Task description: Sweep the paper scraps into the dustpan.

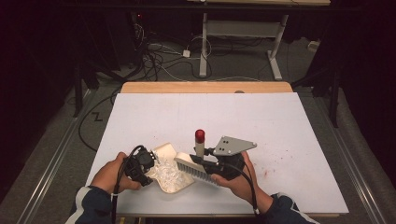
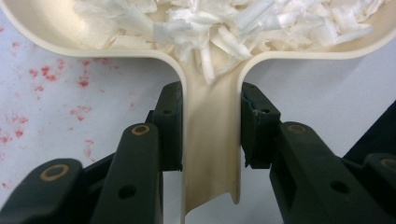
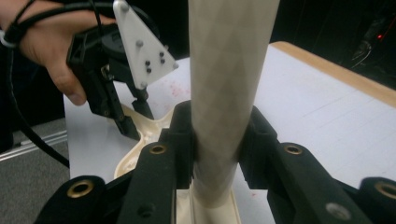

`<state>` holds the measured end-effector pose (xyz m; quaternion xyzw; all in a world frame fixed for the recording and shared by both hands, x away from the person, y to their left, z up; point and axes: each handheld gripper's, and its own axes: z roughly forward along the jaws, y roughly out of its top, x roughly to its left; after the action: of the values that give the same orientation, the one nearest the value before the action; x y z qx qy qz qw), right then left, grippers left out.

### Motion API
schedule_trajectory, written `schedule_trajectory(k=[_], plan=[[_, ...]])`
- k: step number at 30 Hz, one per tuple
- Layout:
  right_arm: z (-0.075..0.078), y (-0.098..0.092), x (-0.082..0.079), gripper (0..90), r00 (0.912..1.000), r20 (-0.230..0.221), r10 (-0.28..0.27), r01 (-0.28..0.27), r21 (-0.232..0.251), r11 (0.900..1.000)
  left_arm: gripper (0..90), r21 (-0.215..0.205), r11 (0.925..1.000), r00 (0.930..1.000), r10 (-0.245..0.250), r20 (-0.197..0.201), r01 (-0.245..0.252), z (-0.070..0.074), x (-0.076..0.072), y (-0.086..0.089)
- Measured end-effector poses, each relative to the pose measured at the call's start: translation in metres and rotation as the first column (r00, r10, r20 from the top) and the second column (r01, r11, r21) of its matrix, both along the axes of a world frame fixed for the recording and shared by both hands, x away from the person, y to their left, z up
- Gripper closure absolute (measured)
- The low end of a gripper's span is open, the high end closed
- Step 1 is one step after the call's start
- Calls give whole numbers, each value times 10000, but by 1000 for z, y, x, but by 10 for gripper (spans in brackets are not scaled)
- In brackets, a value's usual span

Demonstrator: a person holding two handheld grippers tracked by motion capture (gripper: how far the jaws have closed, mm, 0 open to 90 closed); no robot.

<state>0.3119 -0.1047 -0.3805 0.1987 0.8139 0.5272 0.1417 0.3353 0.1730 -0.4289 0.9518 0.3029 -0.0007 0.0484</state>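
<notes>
A cream dustpan (image 1: 173, 183) lies near the table's front edge, loaded with white shreds (image 1: 168, 175). My left gripper (image 1: 150, 163) is shut on the dustpan's handle (image 2: 211, 154), a black pad pressing on each side, and the white shreds (image 2: 224, 23) are piled in the pan ahead. My right gripper (image 1: 208, 163) is shut on a brush (image 1: 194, 169) by its pale handle (image 3: 229, 84), which stands upright and ends in a red cap (image 1: 200, 136). The brush's bristles rest at the pan's right edge. The right gripper view also shows the left gripper (image 3: 139, 122) on the dustpan (image 3: 140, 140).
The white table (image 1: 210, 112) has a wooden far edge (image 1: 205, 87). Red specks (image 1: 268, 172) mark its surface right of my right hand, and more red specks (image 2: 42, 74) lie beside the pan. Cables and desk legs (image 1: 203, 46) sit on the floor beyond.
</notes>
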Motion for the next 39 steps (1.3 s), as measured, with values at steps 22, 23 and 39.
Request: schedule_trajectory(k=[22, 23, 39], plan=[[26, -127, 5, 717, 9872, -445, -1533, 1510, -509, 9872, 633, -1014, 9595, 9621, 2686, 465, -2629, -9, 27, 25], [27, -141, 3, 717, 9856, -522, -1606, 1569, -687, 9852, 633, -987, 9532, 9557, 2910, 445, -2857, -10, 29, 27], [27, -200, -1, 716, 9693, -2158, -1180, 892, -1387, 9863, 621, -2307, 7992, 8167, 5762, 311, -5551, -18, 49, 54]])
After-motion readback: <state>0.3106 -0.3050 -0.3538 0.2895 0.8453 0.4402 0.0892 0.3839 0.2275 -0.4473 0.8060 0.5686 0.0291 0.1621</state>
